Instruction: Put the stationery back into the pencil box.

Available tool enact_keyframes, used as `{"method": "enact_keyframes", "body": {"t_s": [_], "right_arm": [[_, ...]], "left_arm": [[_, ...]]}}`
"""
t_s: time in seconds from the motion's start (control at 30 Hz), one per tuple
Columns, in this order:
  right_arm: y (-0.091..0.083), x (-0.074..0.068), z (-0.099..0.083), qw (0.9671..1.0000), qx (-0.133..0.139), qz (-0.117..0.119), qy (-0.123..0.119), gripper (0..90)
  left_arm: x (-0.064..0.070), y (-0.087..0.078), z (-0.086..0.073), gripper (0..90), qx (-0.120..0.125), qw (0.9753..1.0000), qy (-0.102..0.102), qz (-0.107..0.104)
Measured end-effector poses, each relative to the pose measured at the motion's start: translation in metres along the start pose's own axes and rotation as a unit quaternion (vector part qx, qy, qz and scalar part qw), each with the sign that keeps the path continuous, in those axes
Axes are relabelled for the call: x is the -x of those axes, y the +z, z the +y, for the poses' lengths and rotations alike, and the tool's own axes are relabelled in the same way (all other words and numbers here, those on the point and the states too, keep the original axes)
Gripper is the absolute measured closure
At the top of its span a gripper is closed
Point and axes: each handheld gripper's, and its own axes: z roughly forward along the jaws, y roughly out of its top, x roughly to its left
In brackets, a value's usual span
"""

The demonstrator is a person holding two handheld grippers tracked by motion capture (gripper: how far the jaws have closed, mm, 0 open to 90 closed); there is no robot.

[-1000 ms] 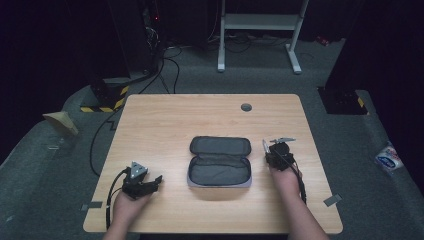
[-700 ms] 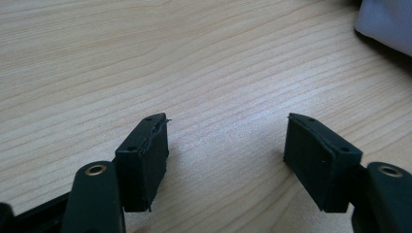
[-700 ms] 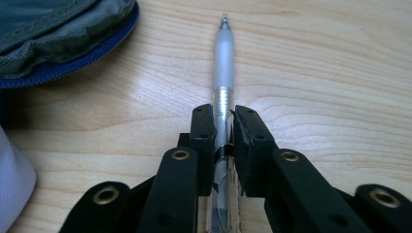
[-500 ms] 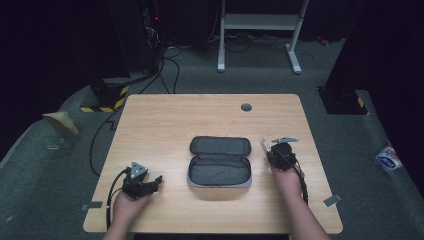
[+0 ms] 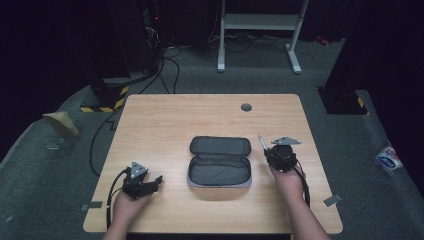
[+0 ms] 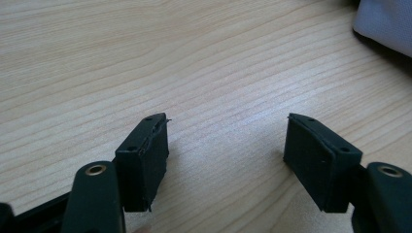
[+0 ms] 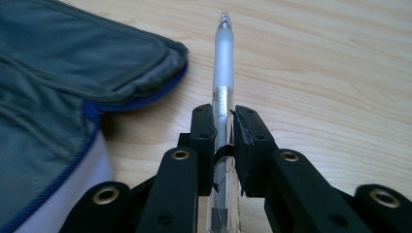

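An open grey pencil case [image 5: 220,161] lies unzipped at the middle of the wooden table [image 5: 165,120]; its lid and blue-trimmed edge [image 7: 73,73] are at the left of the right gripper view. My right gripper [image 5: 264,148] [image 7: 224,124] sits just right of the case, shut on a frosted pen [image 7: 223,63] [image 5: 261,141] that points away from the person. My left gripper [image 5: 157,181] [image 6: 226,145] rests at the table's near left, jaws wide open over bare wood. A pale corner of the case [image 6: 386,22] appears at the top right of the left gripper view.
A round grommet [image 5: 246,107] sits near the table's far edge. Cables [image 5: 100,145] trail over the floor to the left, a metal stand [image 5: 260,25] is behind the table, and a white packet [image 5: 389,160] lies on the floor at the right.
The right gripper with the pen has shifted very slightly; the left gripper has stayed put.
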Motion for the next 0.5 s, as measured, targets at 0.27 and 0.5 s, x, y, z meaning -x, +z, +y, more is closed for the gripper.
{"method": "enact_keyframes", "body": {"t_s": [0.27,0.5], "right_arm": [[-0.013,-0.01,0.003,0.9993,0.023,0.023,-0.02,78.5],[-0.024,-0.015,0.009,0.9979,0.039,0.036,-0.036,78.5]], "left_arm": [[0.0,0.0,0.0,32.8,0.001,1.0,-0.001,0.001],[0.0,0.001,0.0,32.8,0.001,1.0,-0.003,0.001]]}}
